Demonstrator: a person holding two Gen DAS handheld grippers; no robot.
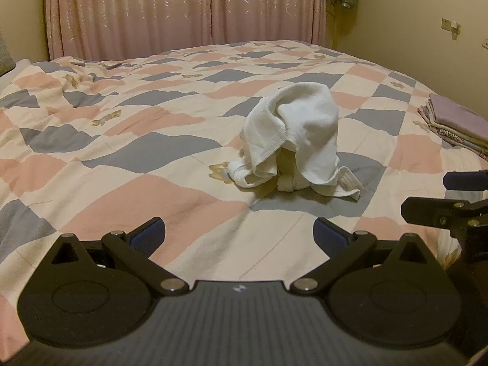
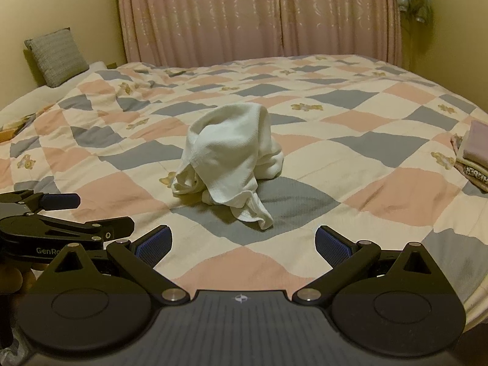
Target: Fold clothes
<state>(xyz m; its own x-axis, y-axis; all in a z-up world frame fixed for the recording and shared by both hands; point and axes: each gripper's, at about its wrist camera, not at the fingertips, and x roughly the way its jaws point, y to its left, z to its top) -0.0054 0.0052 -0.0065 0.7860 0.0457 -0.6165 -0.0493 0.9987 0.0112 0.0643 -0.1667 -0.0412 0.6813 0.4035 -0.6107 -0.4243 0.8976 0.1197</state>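
Note:
A crumpled white garment (image 1: 292, 140) stands in a heap in the middle of the bed, on the checked pink, grey and cream quilt (image 1: 137, 164). It also shows in the right wrist view (image 2: 231, 158). My left gripper (image 1: 239, 236) is open and empty, low over the quilt, short of the garment. My right gripper (image 2: 242, 244) is open and empty, also short of the garment. The right gripper shows at the right edge of the left wrist view (image 1: 451, 198). The left gripper shows at the left edge of the right wrist view (image 2: 67, 213).
A stack of folded clothes (image 1: 454, 125) lies at the bed's right edge, also in the right wrist view (image 2: 474, 158). A grey cushion (image 2: 58, 56) leans at the far left. Pink curtains (image 1: 183, 9) hang behind the bed.

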